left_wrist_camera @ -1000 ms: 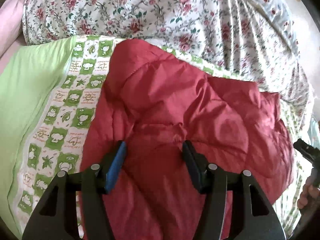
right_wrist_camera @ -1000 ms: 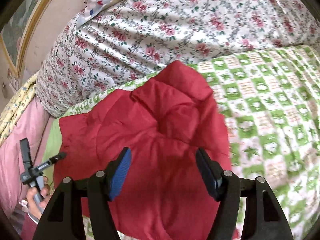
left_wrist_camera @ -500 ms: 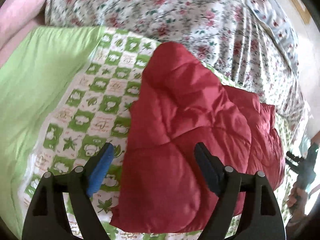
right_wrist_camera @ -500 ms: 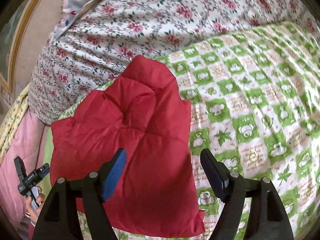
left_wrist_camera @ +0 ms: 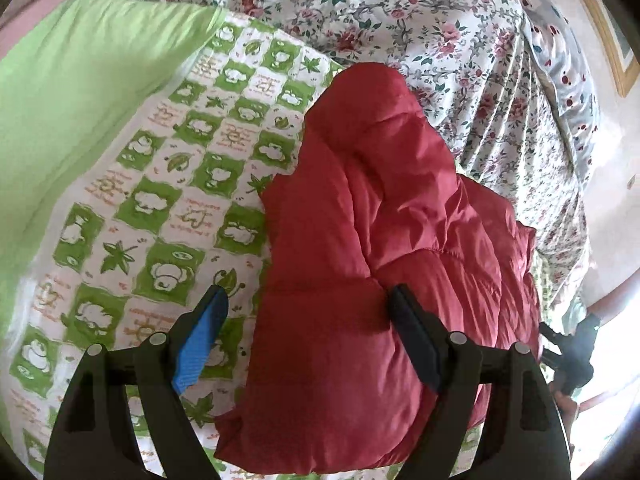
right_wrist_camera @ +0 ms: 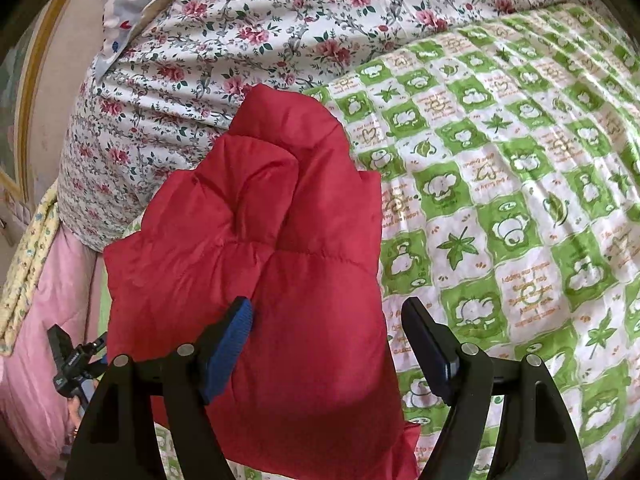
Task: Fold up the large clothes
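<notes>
Left gripper (left_wrist_camera: 308, 326): jaws spread wide and holding nothing; it hovers above the near end of the red padded jacket (left_wrist_camera: 380, 264), the blue pad over bare sheet, the dark pad over red fabric; a second ago both pads sat over the garment, so the tool has pulled back and up.

Right gripper (right_wrist_camera: 326, 338): jaws likewise spread and empty; the blue pad sits over the jacket (right_wrist_camera: 260, 248), the dark pad over the checked sheet just past the jacket's edge; it too has drawn back since a second ago.

Red padded jacket: lies directly ahead of both sets of jaws as a narrow, thick bundle running away from them; a second ago it spread much wider across the sheet, so a side has been folded in; the puffy layers bulge and the far end humps up rather than lying flat.

Green checked sheet (left_wrist_camera: 160, 200): bears the jacket; more of it now shows to the outer side of the left jaws than before.

Plain green cloth (left_wrist_camera: 72, 92): far off to the outside of the left jaws, apart from the jacket.

Floral quilt (right_wrist_camera: 280, 24): heaped beyond the jacket's far end, touching or nearly touching it.

Meaning for the task: one lengthwise fold looks done and released; by my reading, a crosswise fold, far end brought toward the jaws, remains; the filling may spring open again.
</notes>
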A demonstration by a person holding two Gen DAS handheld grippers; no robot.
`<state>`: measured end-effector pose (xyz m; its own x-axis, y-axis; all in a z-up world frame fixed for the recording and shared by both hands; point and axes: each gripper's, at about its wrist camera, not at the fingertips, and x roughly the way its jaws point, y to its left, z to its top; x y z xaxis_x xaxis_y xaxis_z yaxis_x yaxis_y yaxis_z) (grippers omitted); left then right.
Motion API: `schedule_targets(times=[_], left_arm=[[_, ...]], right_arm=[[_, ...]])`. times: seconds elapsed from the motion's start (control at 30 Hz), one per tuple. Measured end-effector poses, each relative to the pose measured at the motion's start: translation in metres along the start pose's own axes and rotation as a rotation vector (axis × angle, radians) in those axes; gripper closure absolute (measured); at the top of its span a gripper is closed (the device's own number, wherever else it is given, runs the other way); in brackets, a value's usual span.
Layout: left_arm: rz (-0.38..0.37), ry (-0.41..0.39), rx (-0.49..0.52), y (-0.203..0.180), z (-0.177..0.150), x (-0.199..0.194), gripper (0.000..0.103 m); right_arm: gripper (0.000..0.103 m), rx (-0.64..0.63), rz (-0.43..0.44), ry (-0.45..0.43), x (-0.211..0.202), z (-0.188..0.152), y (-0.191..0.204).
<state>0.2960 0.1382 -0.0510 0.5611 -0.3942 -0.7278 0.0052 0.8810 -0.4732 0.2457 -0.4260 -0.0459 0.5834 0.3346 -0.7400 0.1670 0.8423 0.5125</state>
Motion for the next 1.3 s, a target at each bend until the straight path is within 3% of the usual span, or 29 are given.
schedule_targets(times=[0.37, 0.53, 0.77, 0.8, 0.83, 1.03, 1.1, 1.3], left_arm=[[-0.144, 0.057, -0.129, 0.017, 0.003, 0.027, 0.013], [-0.184, 0.076, -0.173, 0.022, 0.002, 0.039, 0.001], [-0.285, 0.116, -0.200, 0.022, 0.000, 0.055, 0.001], [-0.290, 0.113, -0.182, 0.018, 0.000, 0.055, 0.004], [-0.299, 0.106, -0.158, 0.013, -0.001, 0.054, 0.017], [-0.286, 0.067, -0.065, -0.009, -0.001, 0.037, 0.050], [-0.283, 0.051, -0.044, -0.012, -0.001, 0.027, 0.055], [-0.295, 0.000, 0.024, -0.024, -0.013, -0.020, 0.059]], right_arm=[[0.018, 0.065, 0.075, 0.041, 0.015, 0.000, -0.013], [0.015, 0.114, 0.137, 0.061, 0.023, -0.002, -0.022], [0.014, 0.179, 0.239, 0.080, 0.040, -0.008, -0.029], [0.015, 0.177, 0.245, 0.070, 0.041, -0.009, -0.030], [0.017, 0.179, 0.254, 0.065, 0.042, -0.010, -0.030], [0.056, 0.187, 0.293, 0.078, 0.035, -0.011, -0.024], [0.065, 0.174, 0.294, 0.070, 0.025, -0.011, -0.017], [0.069, 0.101, 0.308, 0.047, -0.014, -0.022, 0.015]])
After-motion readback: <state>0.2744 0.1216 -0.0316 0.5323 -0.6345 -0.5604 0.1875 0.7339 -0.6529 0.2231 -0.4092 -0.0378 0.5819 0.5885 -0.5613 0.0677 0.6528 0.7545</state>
